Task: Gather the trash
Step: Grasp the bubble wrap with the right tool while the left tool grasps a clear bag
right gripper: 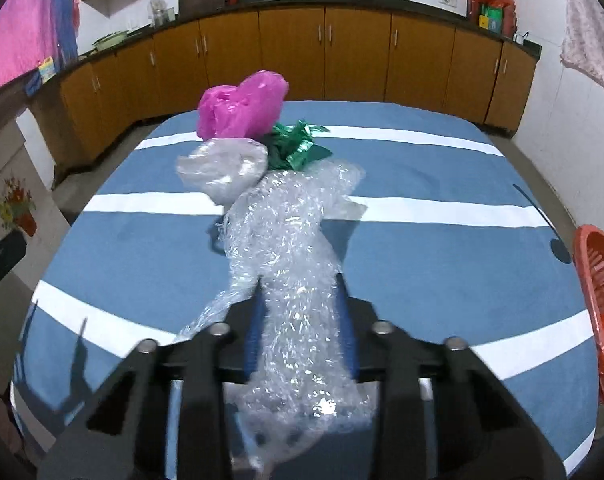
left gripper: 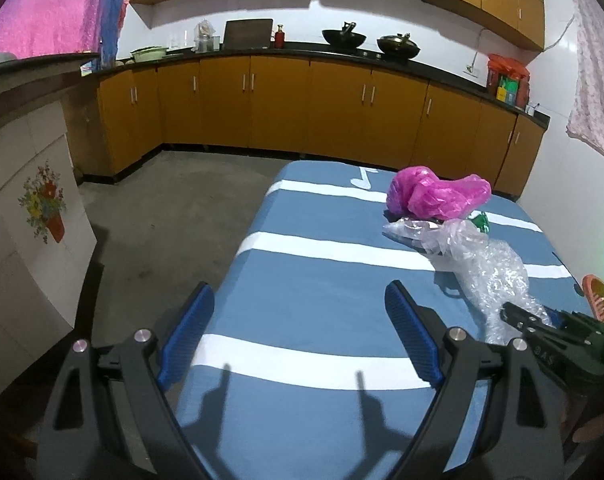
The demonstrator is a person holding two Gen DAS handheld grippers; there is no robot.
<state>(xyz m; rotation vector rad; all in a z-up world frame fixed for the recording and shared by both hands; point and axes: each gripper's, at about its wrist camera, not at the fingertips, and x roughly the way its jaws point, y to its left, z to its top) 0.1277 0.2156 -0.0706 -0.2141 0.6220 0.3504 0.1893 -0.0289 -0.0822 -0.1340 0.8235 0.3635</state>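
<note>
The right gripper (right gripper: 300,296) had its fingers narrowed onto the near end of the bubble wrap (right gripper: 290,248), which trailed across the blue striped cloth (right gripper: 442,264) toward the clear plastic bag (right gripper: 226,172), pink bag (right gripper: 242,106) and green wrapper (right gripper: 298,144). The left gripper (left gripper: 300,334) hung wide and empty over bare cloth. The step looked like the first pickup; next probably called for lifting the wrap clear and carrying it to the orange basket (right gripper: 600,304) at the right edge

So the surface is a blue cloth with white stripes (right gripper: 422,248). Lying on it in a touching heap: crumpled pink plastic bag (right gripper: 242,106), green foil wrapper (right gripper: 298,144), cloudy clear plastic bag (right gripper: 226,170), long bubble wrap sheet (right gripper: 290,232).
</note>
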